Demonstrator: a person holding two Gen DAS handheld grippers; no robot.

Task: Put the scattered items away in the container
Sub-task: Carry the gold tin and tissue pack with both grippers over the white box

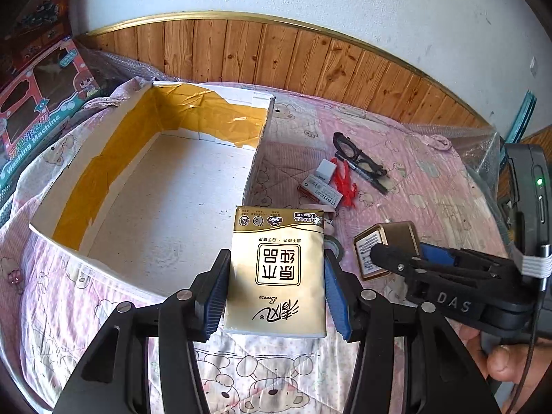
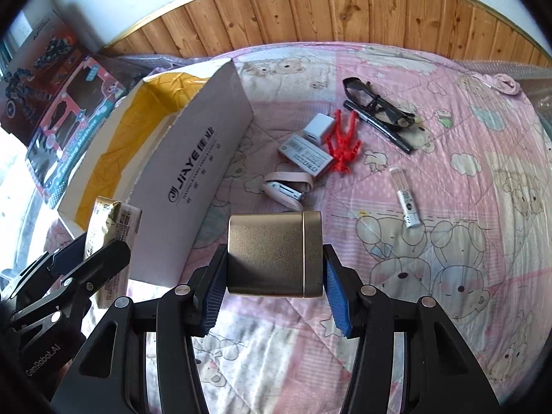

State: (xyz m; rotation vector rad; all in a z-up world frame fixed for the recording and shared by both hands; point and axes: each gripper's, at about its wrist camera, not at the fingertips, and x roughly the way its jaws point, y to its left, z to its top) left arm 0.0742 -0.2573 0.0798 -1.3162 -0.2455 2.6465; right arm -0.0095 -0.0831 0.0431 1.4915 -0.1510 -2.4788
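**Both grippers loaded beside the box: risks at the drop**

The left gripper [image 1: 276,276] is clenched on a tissue pack [image 1: 276,269], held at lower centre of the left wrist view, partly over the near right corner of the white cardboard box [image 1: 165,186]. The right gripper [image 2: 272,276] is clamped on a gold-coloured box [image 2: 276,253], held above the quilt [image 2: 448,207] at lower centre of the right wrist view, outside the cardboard box wall.

Risks judged from here:
- The tissue pack is soft; if squeezed unevenly it may buckle and slip out early, landing on the rim or outside.
- The gold box is smooth-sided and gripped only at its two side faces; rotation between the pads is possible.
- The two grippers are near each other; a collision is likely if both are moved over the opening together.
- The box wall may be clipped on the right gripper's approach.

Still scattered at upper centre right: glasses [image 2: 376,103], marker [image 2: 379,124], charger cube [image 2: 319,127], red figure [image 2: 343,145], stapler [image 2: 283,189].
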